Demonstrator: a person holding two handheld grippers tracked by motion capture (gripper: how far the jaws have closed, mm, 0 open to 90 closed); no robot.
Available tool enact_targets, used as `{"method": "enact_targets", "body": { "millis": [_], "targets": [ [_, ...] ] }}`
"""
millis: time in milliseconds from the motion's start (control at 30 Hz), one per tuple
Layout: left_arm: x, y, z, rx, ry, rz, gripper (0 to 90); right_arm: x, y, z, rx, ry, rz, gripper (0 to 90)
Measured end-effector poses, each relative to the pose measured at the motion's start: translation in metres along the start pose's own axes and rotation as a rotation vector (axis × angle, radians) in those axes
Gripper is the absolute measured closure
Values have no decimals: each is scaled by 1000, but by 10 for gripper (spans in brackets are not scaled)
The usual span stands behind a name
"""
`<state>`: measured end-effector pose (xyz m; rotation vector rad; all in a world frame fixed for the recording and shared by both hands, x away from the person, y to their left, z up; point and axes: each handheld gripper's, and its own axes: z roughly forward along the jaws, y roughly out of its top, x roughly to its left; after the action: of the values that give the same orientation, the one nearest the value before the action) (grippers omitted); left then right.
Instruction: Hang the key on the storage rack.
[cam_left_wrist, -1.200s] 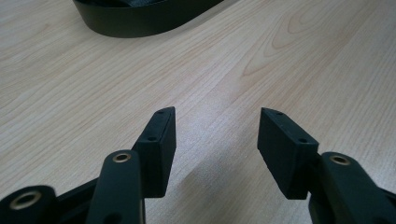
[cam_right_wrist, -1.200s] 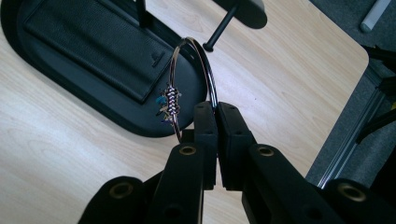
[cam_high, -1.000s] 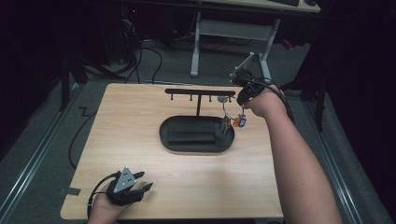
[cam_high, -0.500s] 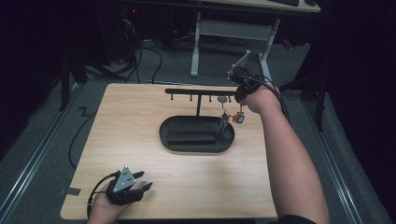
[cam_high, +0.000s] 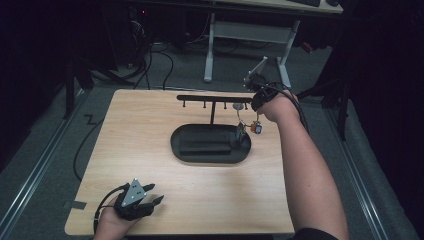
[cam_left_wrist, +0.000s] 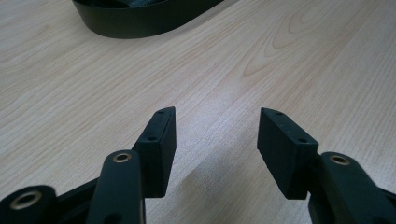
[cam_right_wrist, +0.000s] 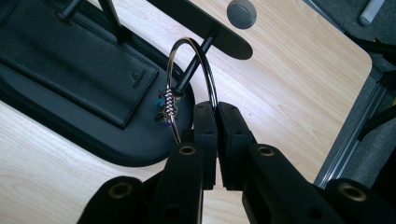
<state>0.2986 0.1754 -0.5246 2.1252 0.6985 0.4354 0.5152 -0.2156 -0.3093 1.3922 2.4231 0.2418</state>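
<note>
Right gripper (cam_right_wrist: 215, 108) is clamped on a thin metal bangle (cam_right_wrist: 189, 46), which we see looped over a peg of the black rack (cam_high: 210, 98) above the tray (cam_high: 180, 145). Left gripper (cam_left_wrist: 217, 135) sits released, jaws apart, on the tabletop (cam_high: 150, 120) near edge.

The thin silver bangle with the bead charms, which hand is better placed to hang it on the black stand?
Right. The right gripper is shut on the silver bangle beside the black stand's pegged bar. The left gripper rests open at the table's near edge.
</note>
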Motion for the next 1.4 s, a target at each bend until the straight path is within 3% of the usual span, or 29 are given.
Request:
{"method": "enact_targets", "body": {
  "millis": [200, 533, 667, 867, 1000, 1400],
  "targets": [
    [1, 0, -1, -1, 0, -3, 477, 1, 4, 3, -20, -13, 26, 850],
    [1, 0, 0, -6, -2, -3, 477, 4, 1, -3, -45, -9, 15, 793],
    [0, 0, 0, -6, 0, -2, 477, 7, -6, -3, -68, -7, 24, 594],
    [0, 1, 0, -6, 1, 5, 476, 14, -29, 1, -135, 16, 59, 376],
    [0, 2, 0, 0, -2, 6, 476, 18, -46, 3, -166, 22, 73, 309],
    [-1, 1, 2, 6, 5, 9, 476, 22, -91, 16, -212, 46, 107, 265]
  ]
}}
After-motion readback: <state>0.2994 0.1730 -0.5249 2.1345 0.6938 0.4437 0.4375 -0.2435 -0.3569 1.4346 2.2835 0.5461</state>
